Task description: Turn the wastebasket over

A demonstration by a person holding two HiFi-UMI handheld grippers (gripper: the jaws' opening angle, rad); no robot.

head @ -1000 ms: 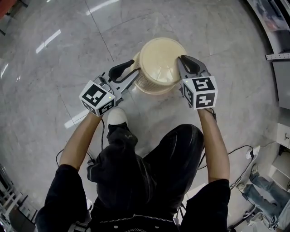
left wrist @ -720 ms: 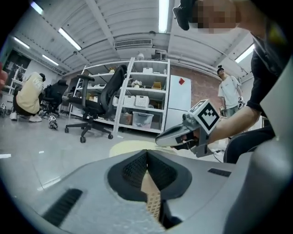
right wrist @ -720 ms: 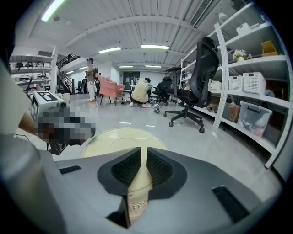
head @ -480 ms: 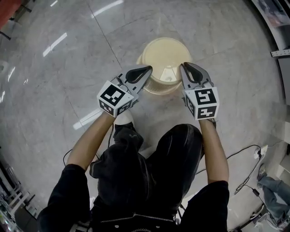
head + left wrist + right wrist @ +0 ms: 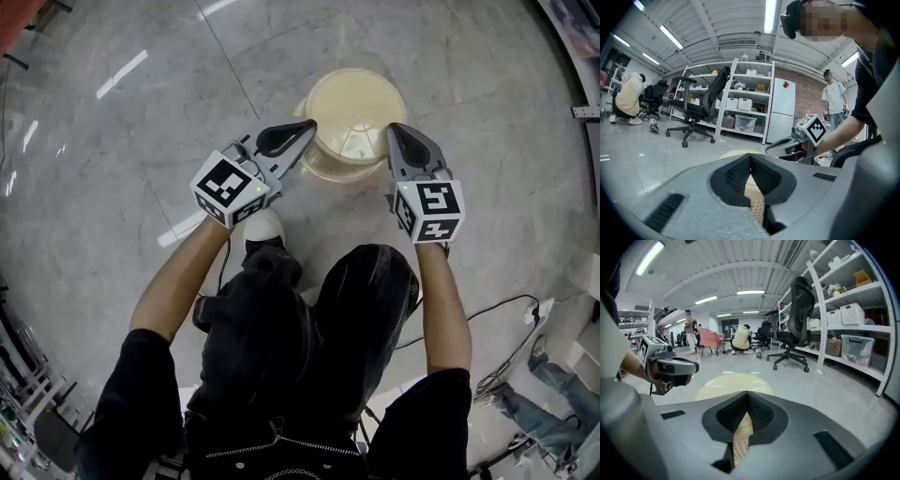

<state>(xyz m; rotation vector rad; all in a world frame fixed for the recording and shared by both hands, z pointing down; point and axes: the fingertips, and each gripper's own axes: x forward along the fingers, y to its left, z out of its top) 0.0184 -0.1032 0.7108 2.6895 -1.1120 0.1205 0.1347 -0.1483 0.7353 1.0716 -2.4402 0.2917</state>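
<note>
A cream wastebasket (image 5: pixel 356 94) with mesh walls stands on the grey floor in front of me. My left gripper (image 5: pixel 307 127) is at its left edge and my right gripper (image 5: pixel 396 129) at its right edge, at about the same height. In the left gripper view the left gripper (image 5: pixel 751 157) is shut, with a strip of cream mesh wall (image 5: pixel 757 206) pinched between its pads. The right gripper view shows the same: the right gripper (image 5: pixel 747 394) is shut on a cream mesh strip (image 5: pixel 739 441). Beyond each pair of tips lies the basket's round cream top (image 5: pixel 731 383).
My black-trousered knees and a white shoe (image 5: pixel 262 225) are just below the basket. A cable (image 5: pixel 497 309) trails on the floor at the right. Office chairs (image 5: pixel 693 108) and shelving (image 5: pixel 745 108) stand further off, with people beyond them.
The left gripper, open beside the basket a second ago, has swung in to the basket's left edge and shut. The right gripper has stayed at the right edge. Both sit slightly higher.
</note>
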